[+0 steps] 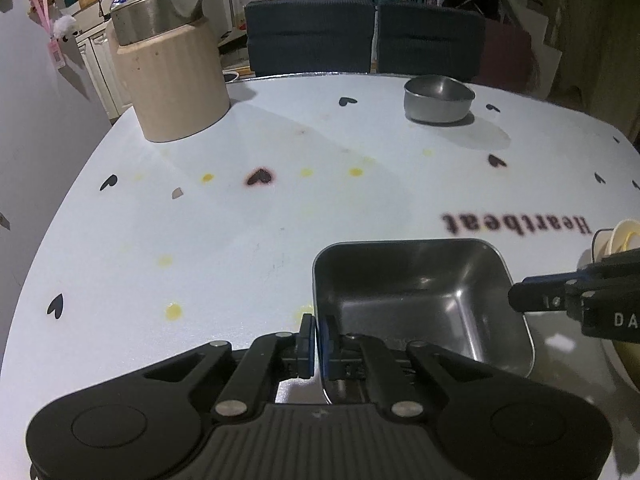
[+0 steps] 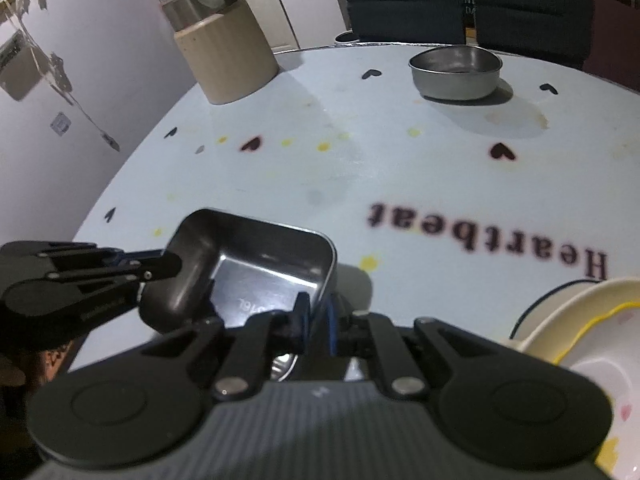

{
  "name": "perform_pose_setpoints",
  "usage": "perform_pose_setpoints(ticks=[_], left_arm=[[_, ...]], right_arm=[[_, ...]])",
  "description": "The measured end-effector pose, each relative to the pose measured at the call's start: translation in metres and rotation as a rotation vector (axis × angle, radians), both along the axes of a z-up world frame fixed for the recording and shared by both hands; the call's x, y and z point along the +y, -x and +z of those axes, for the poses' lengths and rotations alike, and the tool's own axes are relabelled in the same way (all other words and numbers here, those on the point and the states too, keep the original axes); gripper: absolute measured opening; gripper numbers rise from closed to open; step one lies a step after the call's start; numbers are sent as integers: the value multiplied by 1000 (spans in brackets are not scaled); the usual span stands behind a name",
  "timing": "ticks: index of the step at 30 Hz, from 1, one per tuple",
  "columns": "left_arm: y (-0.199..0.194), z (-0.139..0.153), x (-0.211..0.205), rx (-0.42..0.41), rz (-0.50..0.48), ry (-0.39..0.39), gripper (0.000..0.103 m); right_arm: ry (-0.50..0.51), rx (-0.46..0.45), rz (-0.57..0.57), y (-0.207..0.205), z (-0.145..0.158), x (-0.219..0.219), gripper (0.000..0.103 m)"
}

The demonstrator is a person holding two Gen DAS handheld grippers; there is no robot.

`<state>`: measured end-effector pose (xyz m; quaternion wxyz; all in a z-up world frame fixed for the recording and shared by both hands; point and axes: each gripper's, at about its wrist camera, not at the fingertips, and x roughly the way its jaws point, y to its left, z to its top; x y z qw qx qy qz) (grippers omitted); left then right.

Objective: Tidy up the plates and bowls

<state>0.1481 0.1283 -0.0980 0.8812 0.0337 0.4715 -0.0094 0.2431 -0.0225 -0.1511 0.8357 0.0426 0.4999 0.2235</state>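
A square steel dish point(image 1: 412, 292) is held between both grippers, just above the white table point(image 1: 260, 224). In the left wrist view my left gripper point(image 1: 318, 332) is shut on the dish's left rim, one pad inside the wall and one outside. My right gripper point(image 1: 516, 298) comes in from the right and pinches the opposite rim. In the right wrist view the right gripper point(image 2: 318, 316) is shut on the rim of the dish point(image 2: 264, 264), and the left gripper point(image 2: 172, 266) clamps its far left wall. A round steel bowl point(image 1: 438, 98) point(image 2: 456, 72) stands at the far side.
Cream plates point(image 2: 580, 320) point(image 1: 624, 236) are stacked at the right, close to the dish. A beige ribbed canister holding a steel pot point(image 1: 176, 80) point(image 2: 228, 52) stands at the far left. Two dark chairs point(image 1: 312, 40) sit behind the table. A wall runs along the left.
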Motion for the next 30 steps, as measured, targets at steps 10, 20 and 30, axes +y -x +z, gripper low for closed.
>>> perform_pose_setpoints(ticks=[10,20,30], left_arm=[[-5,-8,3,28,-10,-2,10],[-10,-13,8,42,-2,11,20],[-14,-15,17,36,22,29,21]], right_arm=[[-2,4,7,0,0,-1,13],[-9,32,-5,-2,-6,-6,29],[-69,30,23,-1,-8,0,13]])
